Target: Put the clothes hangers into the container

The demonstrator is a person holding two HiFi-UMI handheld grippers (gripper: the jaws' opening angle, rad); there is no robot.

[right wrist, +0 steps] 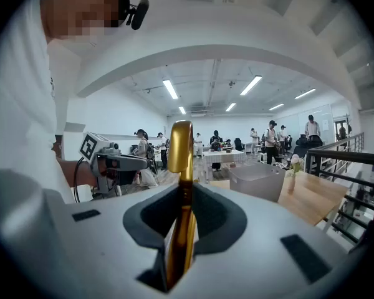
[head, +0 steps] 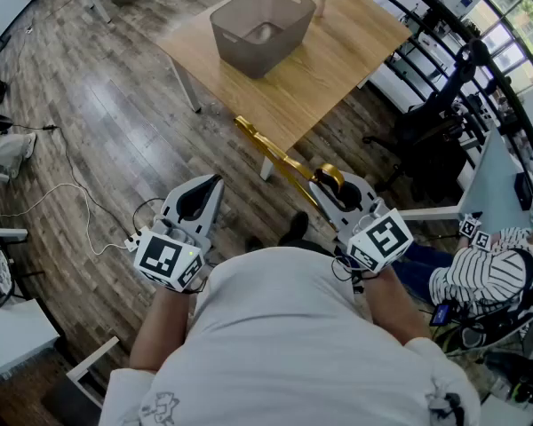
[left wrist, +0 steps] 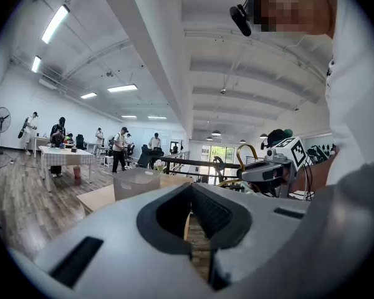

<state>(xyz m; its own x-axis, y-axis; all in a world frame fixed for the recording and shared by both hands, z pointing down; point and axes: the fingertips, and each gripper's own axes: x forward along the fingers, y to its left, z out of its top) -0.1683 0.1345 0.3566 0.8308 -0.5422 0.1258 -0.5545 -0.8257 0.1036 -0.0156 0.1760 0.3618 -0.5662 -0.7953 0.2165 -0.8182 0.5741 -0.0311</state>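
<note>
- Clamping the gold clothes hanger (right wrist: 181, 157) on both sides, the right tongs (right wrist: 186, 195) stand at a narrow opening, and their dark ribbed pads press on the metal.
- The hanger is smooth, shiny metal with a rounded section. In the right gripper view it rises out of the pads and curves over at the top.
- From the head view the hanger (head: 280, 160) runs as a long slim bar from the right tongs (head: 335, 191) towards the near edge of the bench (head: 338, 56). It hangs in the air above the floor (head: 89, 131), well apart from the container (head: 249, 47).
- The container is a grey plastic tub, rectangular with rounded corners, sloping walls and a handle slot in its end. It stands on the bench, and no hanger can be made out in it.
- The bench has a pale, matt wooden top on white legs, and a small vase (head: 322, 3) with a flower stands just behind the container.
- The floor is dark wood planking with a slight sheen, and a thin white cable (head: 71, 180) trails across it.
- The left tongs (left wrist: 196, 198) show only a thin slit between their dark padded faces, and nothing is in it. In the head view they (head: 200, 200) hover over the floor, touching nothing.
- Both tongs have smooth light-grey shells, each with a white cube of black square markers at the rear.
</note>
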